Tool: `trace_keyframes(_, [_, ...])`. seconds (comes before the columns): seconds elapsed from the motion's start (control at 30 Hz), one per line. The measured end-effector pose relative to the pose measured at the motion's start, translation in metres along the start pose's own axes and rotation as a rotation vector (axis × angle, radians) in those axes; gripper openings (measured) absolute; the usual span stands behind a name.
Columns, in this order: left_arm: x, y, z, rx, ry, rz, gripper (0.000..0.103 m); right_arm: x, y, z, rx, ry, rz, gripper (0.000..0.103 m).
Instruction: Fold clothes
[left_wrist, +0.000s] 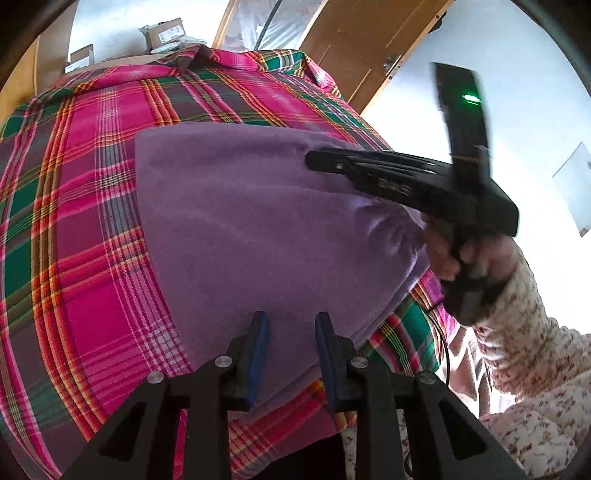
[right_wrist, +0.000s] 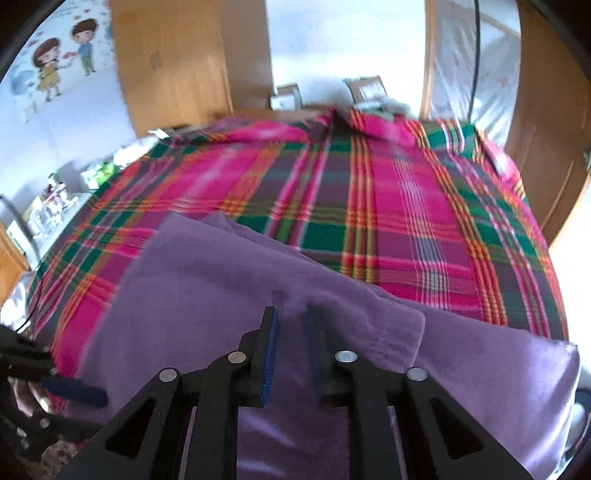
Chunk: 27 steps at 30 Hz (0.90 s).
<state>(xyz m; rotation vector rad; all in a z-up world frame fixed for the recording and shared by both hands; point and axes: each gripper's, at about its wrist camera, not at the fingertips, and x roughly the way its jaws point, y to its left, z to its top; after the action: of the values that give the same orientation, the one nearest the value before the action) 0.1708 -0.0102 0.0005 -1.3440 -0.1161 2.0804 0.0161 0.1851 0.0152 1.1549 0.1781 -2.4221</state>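
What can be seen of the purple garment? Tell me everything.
The purple garment is a soft, fleece-like cloth, plain, without print. It lies folded in layers on the plaid bedcover, with bunched wrinkles at its right edge. The right gripper hangs over it with jaws apart; the left gripper is open at its near edge.

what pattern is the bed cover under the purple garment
Plaid bed cover: pink, green and orange stripes, clearest in the right wrist view.

Both jaws parted: left hand-held gripper (left_wrist: 291, 325) level, right hand-held gripper (right_wrist: 291, 321) angled down.
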Motion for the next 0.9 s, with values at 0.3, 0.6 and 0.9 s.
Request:
trace_keyframes(0.3, [-0.007, -0.005, -0.009, 0.06, -0.013, 0.002, 0.026, 0.004, -0.008, 0.005, 0.04, 0.022, -0.008, 0.01])
trace_keyframes(0.6, [-0.01, -0.003, -0.011, 0.05, -0.019, -0.008, 0.026, -0.031, -0.005, -0.015, 0.043, -0.013, -0.055, 0.014])
trace_keyframes(0.9, [-0.004, -0.007, -0.007, 0.029, -0.027, 0.023, 0.027, -0.045, -0.001, -0.032, 0.044, -0.03, -0.099, 0.014])
